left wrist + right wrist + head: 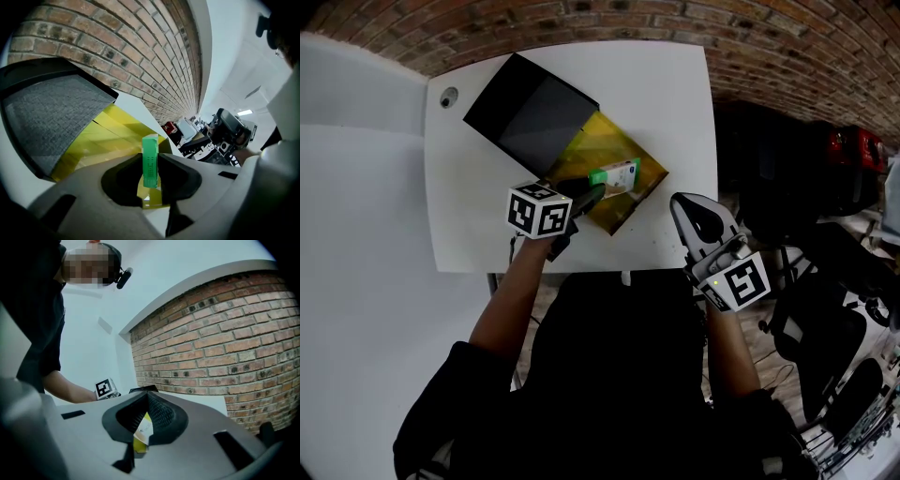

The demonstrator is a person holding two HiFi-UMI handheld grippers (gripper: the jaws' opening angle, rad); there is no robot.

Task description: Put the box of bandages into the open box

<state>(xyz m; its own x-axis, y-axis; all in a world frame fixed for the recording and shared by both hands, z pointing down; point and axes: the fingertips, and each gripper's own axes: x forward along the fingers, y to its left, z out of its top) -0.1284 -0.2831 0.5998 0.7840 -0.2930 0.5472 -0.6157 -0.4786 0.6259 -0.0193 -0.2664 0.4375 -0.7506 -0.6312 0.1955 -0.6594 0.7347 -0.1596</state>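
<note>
The box of bandages point(616, 174), white with a green end, hangs low over the yellow inside of the open box point(602, 137) in the middle of the white table. My left gripper point(592, 193) is shut on the near end of it; in the left gripper view the green edge point(150, 161) stands upright between the jaws. The open box's black lid point(528, 112) lies folded back to the far left. My right gripper point(687, 212) hovers at the table's front right corner, shut and holding nothing. In the right gripper view the bandage box point(143, 429) shows through the jaw gap.
The white table point(675, 103) ends just in front of both grippers and has a round cable hole point(449, 97) at its far left corner. A brick wall point(787, 47) runs behind it. Dark office chairs point(830, 328) stand to the right.
</note>
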